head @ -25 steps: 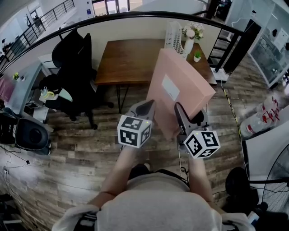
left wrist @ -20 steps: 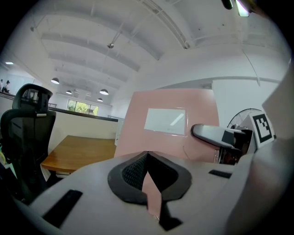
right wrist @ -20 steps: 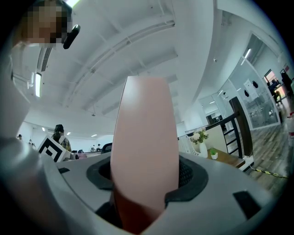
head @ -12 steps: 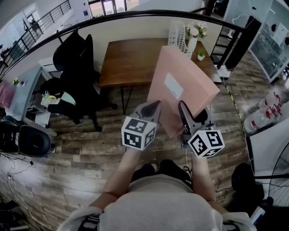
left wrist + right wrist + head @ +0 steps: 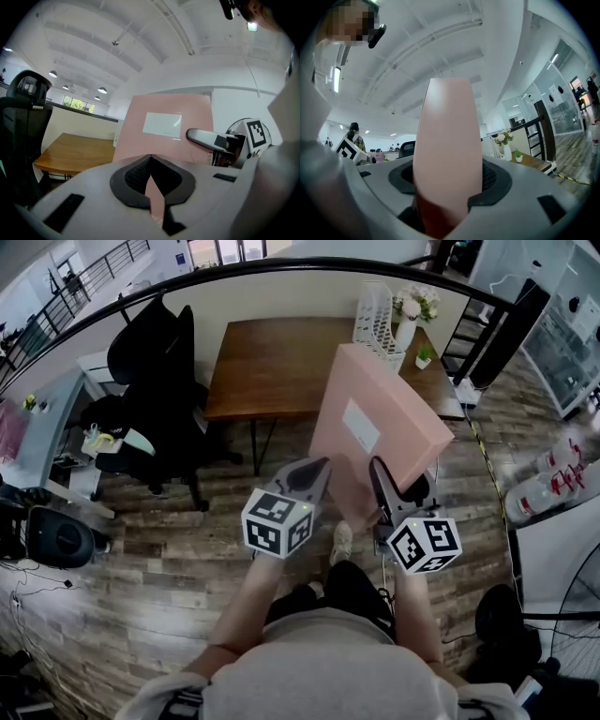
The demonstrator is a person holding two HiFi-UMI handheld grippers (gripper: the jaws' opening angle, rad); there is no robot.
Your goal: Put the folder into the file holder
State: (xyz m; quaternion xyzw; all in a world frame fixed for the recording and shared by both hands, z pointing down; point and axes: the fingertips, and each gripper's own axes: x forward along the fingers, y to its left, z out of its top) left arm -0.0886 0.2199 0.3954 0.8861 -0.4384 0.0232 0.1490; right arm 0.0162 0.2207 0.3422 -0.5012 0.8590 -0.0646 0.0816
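While the pink folder (image 5: pixel 380 432) stands on edge in the air in front of the person, over the wood-plank floor (image 5: pixel 169 549) and the near right part of the brown table (image 5: pixel 272 362), both grippers have it by its lower near end. In the left gripper view the left gripper (image 5: pixel 319 467) has its jaws pressed together on a thin pink corner of the folder, whose broad face with a white label (image 5: pixel 359 426) rises just beyond. In the right gripper view the right gripper (image 5: pixel 375 465) has its jaws spread wide and clamped on the folder's thick rounded spine, which fills the gap between the pads and towers upward. From the head view the two grippers sit side by side (marker cubes toward the person), left on the folder's left face and right at its near edge. The folder tilts away from the person, its top leaning toward the table. The white wire file holder (image 5: pixel 372 315) stands at the table's far right corner, with nothing visible in it, just beside a white vase of flowers (image 5: pixel 410 320) and a small potted plant (image 5: pixel 425 357). A black office chair (image 5: pixel 155 362) stands to the left of the table
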